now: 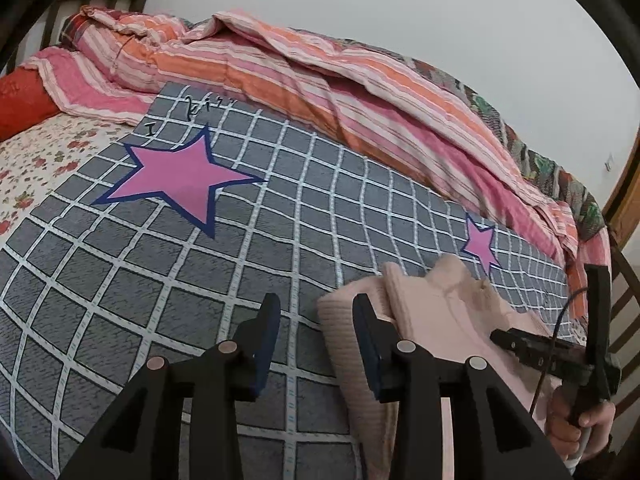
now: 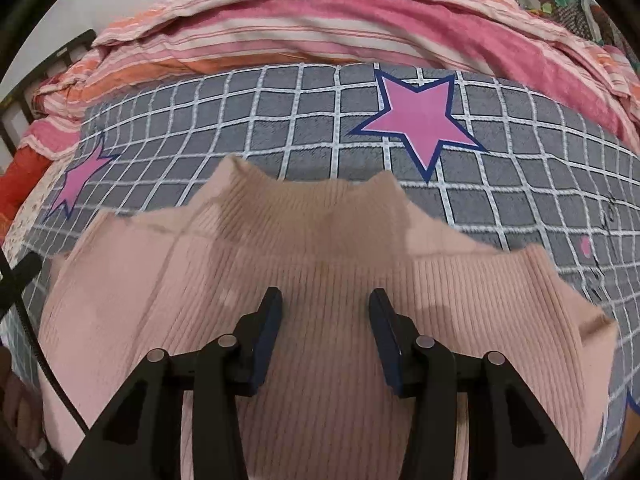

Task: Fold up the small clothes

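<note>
The right tongs (image 2: 325,336) hung open over the pink ribbed sweater (image 2: 312,280), gripping nothing. The left tongs (image 1: 316,340) gaped beside its left edge. The sweater lay on the bed's grey checked blanket (image 1: 160,264); pinching matching hem corners should keep the fold square.

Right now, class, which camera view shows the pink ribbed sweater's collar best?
The right wrist view: the pink ribbed sweater fills it, collar plain against the grey checked blanket. The left wrist view shows only the sweater's bunched edge, partly hidden by the open left gripper.
</note>
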Demonstrator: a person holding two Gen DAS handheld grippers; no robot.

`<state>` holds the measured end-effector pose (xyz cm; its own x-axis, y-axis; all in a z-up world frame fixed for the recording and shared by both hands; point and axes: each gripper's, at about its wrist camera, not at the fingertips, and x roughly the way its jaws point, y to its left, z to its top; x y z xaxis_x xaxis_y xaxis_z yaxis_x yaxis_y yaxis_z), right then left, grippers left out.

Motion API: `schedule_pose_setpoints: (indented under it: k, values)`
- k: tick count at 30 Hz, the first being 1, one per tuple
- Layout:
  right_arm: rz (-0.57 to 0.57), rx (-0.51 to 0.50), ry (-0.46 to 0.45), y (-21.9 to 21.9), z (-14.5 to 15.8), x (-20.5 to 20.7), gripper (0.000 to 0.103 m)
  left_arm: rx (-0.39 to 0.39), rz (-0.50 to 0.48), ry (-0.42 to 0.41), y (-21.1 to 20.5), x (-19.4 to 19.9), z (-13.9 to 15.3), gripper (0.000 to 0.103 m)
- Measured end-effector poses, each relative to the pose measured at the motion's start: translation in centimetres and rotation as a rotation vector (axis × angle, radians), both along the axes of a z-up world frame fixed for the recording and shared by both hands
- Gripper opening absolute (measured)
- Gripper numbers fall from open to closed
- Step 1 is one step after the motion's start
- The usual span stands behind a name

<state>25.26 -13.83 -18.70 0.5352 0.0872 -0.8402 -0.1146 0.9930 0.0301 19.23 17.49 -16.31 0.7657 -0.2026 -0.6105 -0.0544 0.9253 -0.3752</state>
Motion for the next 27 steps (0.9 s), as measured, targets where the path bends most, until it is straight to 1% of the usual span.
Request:
schedule_pose_setpoints:
  k: [2,5,7,9,12,14,17,19,23,25,27]
  values:
    - [0.004,-0.026,-0.021,0.3,0.6,-1.8,0.045,-0.022,-0.016,-0.008,-0.2,-0.4,0.3,0.040]
    - [-0.006,-0.033,-0.050,0.5,1.4,-4.5,0.045,-0.057,-0.047,-0.014,-0.4,-0.9,0.5,0.044]
    - [-0.007,-0.035,-0.062,0.8,1.8,-6.3,0.044,-0.053,-0.061,-0.015,-0.7,-1.5,0.7,0.044]
    - [-0.003,-0.047,-0.067,1.4,1.9,-7.0,0.044,-0.050,-0.070,-0.022,-1.0,-2.1,0.9,0.046]
    - [-0.005,-0.076,-0.086,2.1,1.8,-9.1,0.044,-0.069,-0.082,-0.026,-1.1,-3.2,0.9,0.052]
    - [-0.010,-0.092,-0.108,2.2,1.7,-10.5,0.044,-0.096,-0.098,-0.024,-1.0,-4.2,0.4,0.054]
    - [-0.022,-0.079,-0.128,2.1,1.6,-12.2,0.043,-0.126,-0.133,-0.016,-1.4,-6.1,-0.6,0.056]
    - [-0.025,-0.074,-0.144,2.0,1.5,-13.4,0.043,-0.151,-0.151,0.012,-1.8,-7.3,-1.6,0.057]
    - [-0.023,-0.070,-0.163,1.9,1.1,-15.8,0.042,-0.163,-0.166,0.044,-2.0,-9.6,-3.1,0.057]
    - [-0.021,-0.063,-0.169,1.8,0.6,-16.9,0.041,-0.181,-0.179,0.038,-2.0,-11.2,-3.6,0.057]
    - [-0.020,-0.078,-0.182,1.9,0.1,-17.9,0.041,-0.191,-0.196,0.037,-2.4,-12.5,-4.0,0.058]
